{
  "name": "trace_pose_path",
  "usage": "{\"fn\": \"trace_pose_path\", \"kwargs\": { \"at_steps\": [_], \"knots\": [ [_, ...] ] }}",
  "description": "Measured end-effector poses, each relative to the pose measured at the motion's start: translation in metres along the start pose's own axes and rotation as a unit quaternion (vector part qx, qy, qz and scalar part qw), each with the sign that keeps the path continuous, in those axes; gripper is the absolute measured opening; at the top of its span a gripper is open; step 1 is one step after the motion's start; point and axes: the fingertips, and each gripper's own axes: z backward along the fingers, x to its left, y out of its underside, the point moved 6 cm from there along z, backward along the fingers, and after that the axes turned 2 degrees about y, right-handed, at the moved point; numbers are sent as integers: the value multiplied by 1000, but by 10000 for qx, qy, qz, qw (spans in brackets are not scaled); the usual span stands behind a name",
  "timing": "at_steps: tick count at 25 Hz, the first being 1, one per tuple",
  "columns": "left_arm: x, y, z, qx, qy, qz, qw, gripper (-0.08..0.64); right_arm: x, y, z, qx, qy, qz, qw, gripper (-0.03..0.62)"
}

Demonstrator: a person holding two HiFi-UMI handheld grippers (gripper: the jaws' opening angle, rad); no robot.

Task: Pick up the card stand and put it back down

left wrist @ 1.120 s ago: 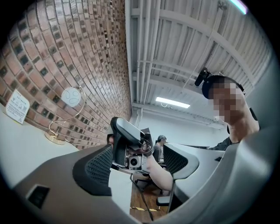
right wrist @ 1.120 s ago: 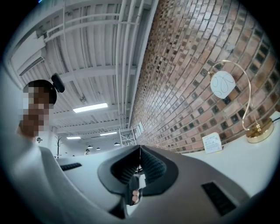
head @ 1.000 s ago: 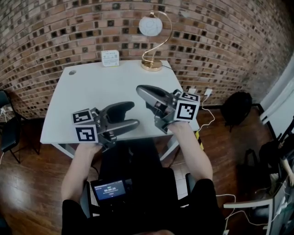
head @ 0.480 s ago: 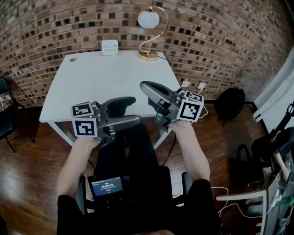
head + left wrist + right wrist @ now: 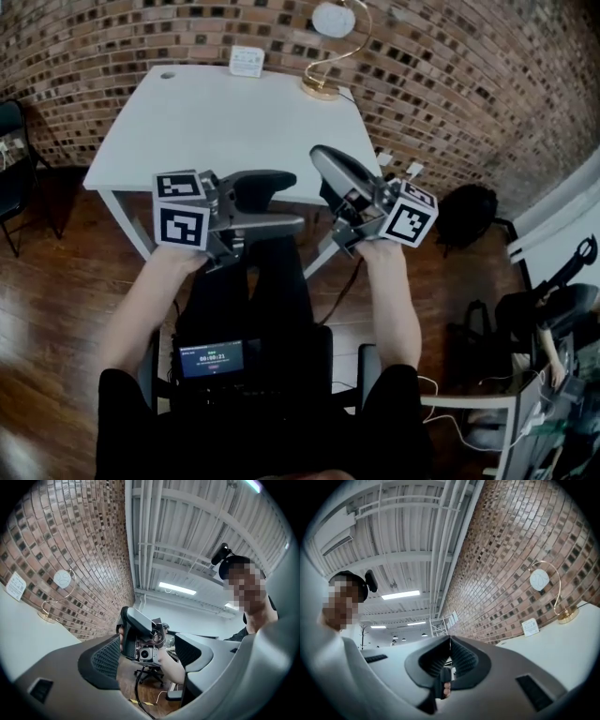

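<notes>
With the small white card stand (image 5: 247, 61) well apart at the white rectangular table's (image 5: 216, 122) far edge, the grey left gripper (image 5: 292, 200) hovers wide and empty and the grey right gripper (image 5: 323, 159) has its jaws pressed together on nothing, apparently not yet reaching.

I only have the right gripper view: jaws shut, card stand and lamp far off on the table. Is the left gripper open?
Observer: Yes, the left gripper has its jaws apart, with nothing gripped.
Operator: Where are both grippers relative to the table?
Observer: In the head view they are around the near edge of the table. The right gripper is beside the left, far from the card stand.
Operator: Anything on the floor to my right?
Observer: A black bag lies on the floor right of the table.
</notes>
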Motion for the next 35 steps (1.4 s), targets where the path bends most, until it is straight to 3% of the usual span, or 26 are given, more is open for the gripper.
{"fn": "trace_pose_path", "kwargs": {
  "at_steps": [13,17,29,35],
  "knots": [
    [-24,-9,-14,41,185,-278,9994,357,24,-7,3,-25,-86,89,9999,8],
    [-11,-11,-12,55,300,-260,9992,357,14,-3,-1,-46,-31,42,10000,8],
    [-53,25,-49,240,857,-214,9958,357,74,15,71,-547,45,462,9974,6],
    [-55,28,-63,387,873,-245,9951,357,80,11,102,-923,103,526,9943,6]
  ]
}}
